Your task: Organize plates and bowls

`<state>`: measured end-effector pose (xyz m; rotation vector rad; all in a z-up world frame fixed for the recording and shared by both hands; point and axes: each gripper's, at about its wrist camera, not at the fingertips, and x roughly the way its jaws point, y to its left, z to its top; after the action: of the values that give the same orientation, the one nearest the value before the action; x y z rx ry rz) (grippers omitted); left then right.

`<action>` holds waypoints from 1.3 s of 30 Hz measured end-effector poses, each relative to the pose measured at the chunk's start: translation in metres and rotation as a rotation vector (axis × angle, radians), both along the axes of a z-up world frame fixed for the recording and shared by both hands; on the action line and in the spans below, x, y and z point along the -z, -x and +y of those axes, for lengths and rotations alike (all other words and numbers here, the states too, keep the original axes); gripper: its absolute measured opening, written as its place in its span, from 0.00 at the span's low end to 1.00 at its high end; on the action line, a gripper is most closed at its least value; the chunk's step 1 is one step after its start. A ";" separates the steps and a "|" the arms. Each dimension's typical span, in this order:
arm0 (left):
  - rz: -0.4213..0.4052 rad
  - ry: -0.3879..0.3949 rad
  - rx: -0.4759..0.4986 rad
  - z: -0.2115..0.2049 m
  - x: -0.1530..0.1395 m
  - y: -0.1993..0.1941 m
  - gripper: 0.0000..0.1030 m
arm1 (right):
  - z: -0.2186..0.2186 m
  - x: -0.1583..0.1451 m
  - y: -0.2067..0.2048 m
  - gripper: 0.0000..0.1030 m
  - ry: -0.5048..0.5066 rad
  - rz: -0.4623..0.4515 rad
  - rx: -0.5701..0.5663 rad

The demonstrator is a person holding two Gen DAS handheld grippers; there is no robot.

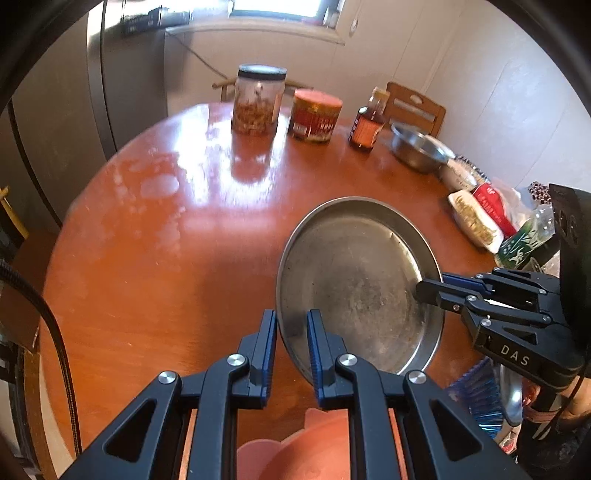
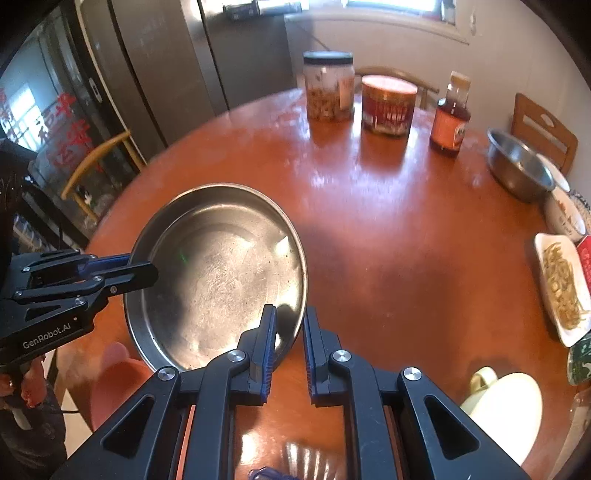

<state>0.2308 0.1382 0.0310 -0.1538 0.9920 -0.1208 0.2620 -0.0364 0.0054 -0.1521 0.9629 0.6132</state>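
Two grippers are holding one round steel plate above a round, glossy red-brown table. Going from left to right in the left wrist view, a steel-fronted fridge is standing at the left behind the table, and a bright window is glaring above a pale panelled wall. Window light is spreading in white patches across the tabletop. Along the far side a clear jar with a dark lid is standing beside a red tin, then a brown bottle, then a steel bowl in front of a wooden chair back. Food packets are lying at the right edge.

The left gripper is pinching the plate's near-left rim, its blue-padded fingers closed on the thin edge. The right gripper is coming in from the right, clamped on the opposite rim. The plate is tilting, clear of the wood.

In the right wrist view a glass door with red lettering is showing at the far left, and a pale mug is sitting at the near right.
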 end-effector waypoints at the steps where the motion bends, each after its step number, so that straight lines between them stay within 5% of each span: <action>1: -0.008 -0.002 -0.001 0.000 -0.004 0.003 0.17 | -0.001 -0.004 0.001 0.14 -0.008 -0.006 0.000; 19: -0.039 -0.018 -0.011 0.003 -0.028 0.085 0.17 | -0.002 -0.026 0.065 0.14 -0.022 -0.038 -0.079; 39: 0.046 0.021 0.043 0.001 -0.016 0.152 0.17 | -0.013 -0.030 0.140 0.14 -0.045 -0.030 -0.178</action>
<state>0.0786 0.1393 0.0471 -0.1551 1.0405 -0.1678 0.1225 -0.0495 0.0358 -0.2071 0.9121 0.7934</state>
